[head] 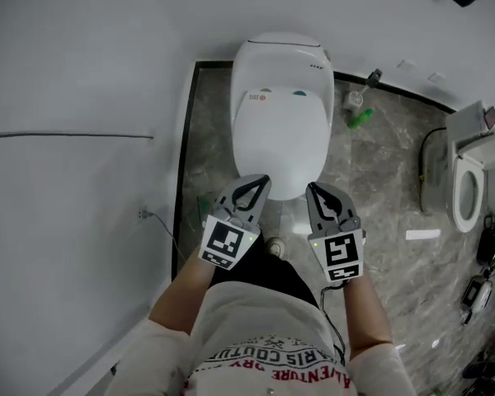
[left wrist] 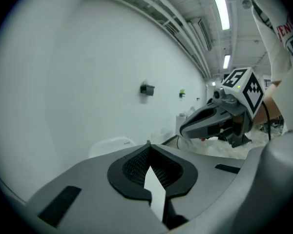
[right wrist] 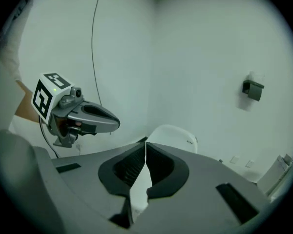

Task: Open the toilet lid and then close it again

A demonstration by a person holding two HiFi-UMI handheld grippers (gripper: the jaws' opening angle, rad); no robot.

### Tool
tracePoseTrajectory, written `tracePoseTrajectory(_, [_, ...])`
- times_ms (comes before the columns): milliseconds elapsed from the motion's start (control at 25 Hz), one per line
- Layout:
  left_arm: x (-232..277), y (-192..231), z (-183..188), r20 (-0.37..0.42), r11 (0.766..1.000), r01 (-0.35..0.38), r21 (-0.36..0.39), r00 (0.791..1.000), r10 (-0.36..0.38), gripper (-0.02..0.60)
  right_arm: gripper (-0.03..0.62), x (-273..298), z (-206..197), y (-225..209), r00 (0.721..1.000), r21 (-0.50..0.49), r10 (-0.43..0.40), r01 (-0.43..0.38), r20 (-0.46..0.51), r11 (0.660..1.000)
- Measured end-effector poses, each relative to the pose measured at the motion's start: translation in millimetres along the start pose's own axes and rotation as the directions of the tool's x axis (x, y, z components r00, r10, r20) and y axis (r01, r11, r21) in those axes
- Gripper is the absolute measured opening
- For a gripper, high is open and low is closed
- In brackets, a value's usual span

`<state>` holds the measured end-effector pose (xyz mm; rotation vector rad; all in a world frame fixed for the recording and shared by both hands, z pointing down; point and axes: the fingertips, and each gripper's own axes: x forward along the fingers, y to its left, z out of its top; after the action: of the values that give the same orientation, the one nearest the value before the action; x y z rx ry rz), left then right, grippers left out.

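Left tongs (head: 262,180) & right tongs (head: 312,188) both pressed together, nothing btwn them, side by side, held clear of toilet lid (head: 280,134); lid's down flat on toilet (head: 282,52), just ahead of tips.

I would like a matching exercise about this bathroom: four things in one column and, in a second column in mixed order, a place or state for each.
Things:
1. middle toilet's lid
2. green bottle
3. left gripper
4. toilet at right

Places or states:
a. bowl uncovered
b. on the tiles, right of the middle toilet
c. down, closed
d. jaws shut, holding nothing

Pairs: 1-c, 2-b, 3-d, 4-a
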<state>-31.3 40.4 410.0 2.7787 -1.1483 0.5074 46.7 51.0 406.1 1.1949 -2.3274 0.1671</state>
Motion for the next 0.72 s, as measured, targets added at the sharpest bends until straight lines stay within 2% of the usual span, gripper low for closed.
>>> tracePoseTrajectory(80, [-23.9, -4.4, 49.4, 0.062, 1.0, -0.019, -0.004, 0.998, 0.02, 0.008, 0.018, -30.6, 40.2, -3.4, 0.998, 0.012, -0.025, 0.024, 0.057, 1.0])
tracePoseTrajectory(160, [-48.5, -8.3, 91.9, 0.118, 0.999, -0.035, -0.04, 0.992, 0.04, 0.008, 0.018, -58.8, 73.7, -4.8, 0.995, 0.019, -0.04, 0.039, 0.096, 0.999])
tracePoseTrajectory(320, [-98.7, -5.4, 158.3, 0.234, 0.975, -0.023, -0.22, 0.969, 0.076, 0.008, 0.018, -107.2, 128.0, 2.7, 0.986, 0.057, -0.046, 0.037, 0.157, 0.998])
tracePoseTrajectory(400, [-121.1, 1.4, 184.1, 0.28, 0.963, -0.02, -0.27, 0.955, 0.099, 0.008, 0.018, -124.4, 150.8, 6.6, 0.98, 0.069, -0.054, 0.042, 0.19, 0.997])
tracePoseTrajectory(720, [-176.3, 10.9, 248.2, 0.359, 0.975, -0.067, -0.212, 0.922, 0.142, 0.008, 0.018, -167.2, 199.7, -1.3, 0.943, 0.179, -0.154, 0.104, 0.296, 0.978])
